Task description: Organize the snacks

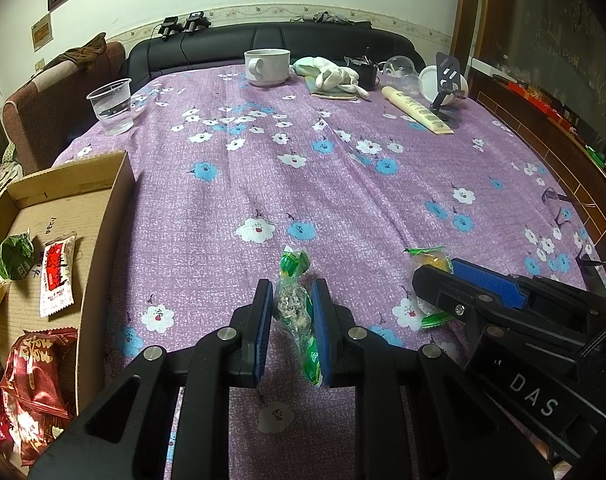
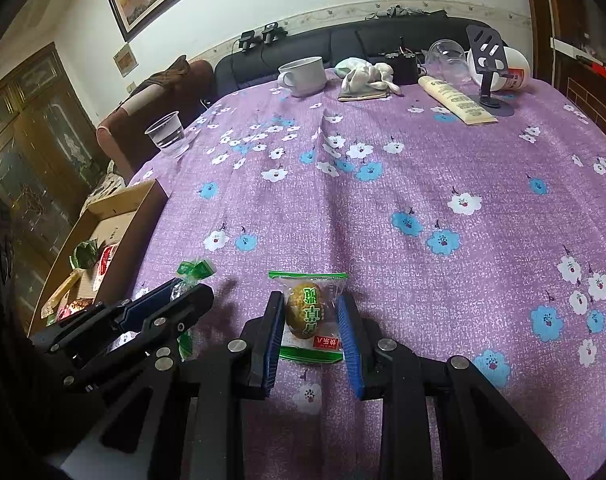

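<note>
- The left claw (image 1: 292, 312) is clamped on a green-and-clear twist-wrapped snack (image 1: 295, 308), its blue pads (image 1: 265, 320) pressing the wrapper from both sides.
- That snack's long axis runs along the claw's fingers: one green twisted end points forward toward the far edge of the desk, the other green end trails back between the pads toward the camera.
- The right claw (image 2: 310, 320) stands apart, its pads either side of a flat clear packet with green ends holding a round golden cake (image 2: 307, 316); from the right wrist view I cannot tell whether the pads touch the wrapper.
- The packet lies flat on the purple flowered cloth (image 2: 423, 184) near the desk's near edge, its sealed green ends pointing away from and toward the camera, so its long axis also lies along the fingers.
- The two claws sit just beside each other, the right one to the right of the left.
- An open cardboard box (image 1: 119, 184) sits at the desk's left edge, holding a green packet (image 1: 15, 256), a red-and-white sachet (image 1: 59, 272) and red packets (image 1: 35, 384).
- Along the far edge stand a clear plastic cup (image 1: 112, 106), a white mug (image 1: 267, 67), a crumpled white cloth (image 1: 331, 72), a cream tube (image 1: 417, 109) lying down and a dark phone stand (image 1: 447, 80).
</note>
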Action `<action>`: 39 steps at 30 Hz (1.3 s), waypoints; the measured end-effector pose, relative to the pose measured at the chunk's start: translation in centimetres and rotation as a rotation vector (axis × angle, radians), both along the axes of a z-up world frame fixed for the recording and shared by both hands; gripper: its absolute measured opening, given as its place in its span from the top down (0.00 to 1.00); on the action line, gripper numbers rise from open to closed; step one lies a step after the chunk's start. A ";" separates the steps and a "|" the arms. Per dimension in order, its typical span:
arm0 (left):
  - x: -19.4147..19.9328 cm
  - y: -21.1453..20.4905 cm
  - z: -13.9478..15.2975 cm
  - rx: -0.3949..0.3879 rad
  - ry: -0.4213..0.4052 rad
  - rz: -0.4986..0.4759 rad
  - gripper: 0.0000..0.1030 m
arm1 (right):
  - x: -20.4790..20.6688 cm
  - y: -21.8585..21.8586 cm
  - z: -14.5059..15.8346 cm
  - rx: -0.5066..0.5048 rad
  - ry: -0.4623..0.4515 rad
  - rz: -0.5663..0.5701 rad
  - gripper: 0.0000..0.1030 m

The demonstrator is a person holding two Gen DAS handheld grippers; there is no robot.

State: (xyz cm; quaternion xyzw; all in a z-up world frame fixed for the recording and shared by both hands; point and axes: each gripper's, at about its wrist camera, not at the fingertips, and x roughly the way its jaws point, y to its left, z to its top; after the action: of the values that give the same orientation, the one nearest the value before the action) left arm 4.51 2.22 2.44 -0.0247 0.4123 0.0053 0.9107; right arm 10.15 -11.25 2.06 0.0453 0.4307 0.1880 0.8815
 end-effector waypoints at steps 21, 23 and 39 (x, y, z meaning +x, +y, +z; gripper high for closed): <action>-0.5 -0.2 0.4 0.016 -0.041 0.000 0.83 | -0.1 0.0 0.1 0.012 -0.023 -0.003 0.73; -0.5 -0.2 0.4 0.017 -0.044 -0.001 0.83 | -0.1 0.1 0.1 0.012 -0.023 -0.002 0.73; -1.1 0.6 1.5 -0.030 -0.104 0.013 0.83 | -0.4 -0.4 0.6 0.031 -0.048 -0.014 0.73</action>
State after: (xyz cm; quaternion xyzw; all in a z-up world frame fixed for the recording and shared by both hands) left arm 3.38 2.78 3.90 -0.0412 0.3644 0.0039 0.9303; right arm 9.73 -11.62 2.64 0.0574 0.4063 0.1896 0.8920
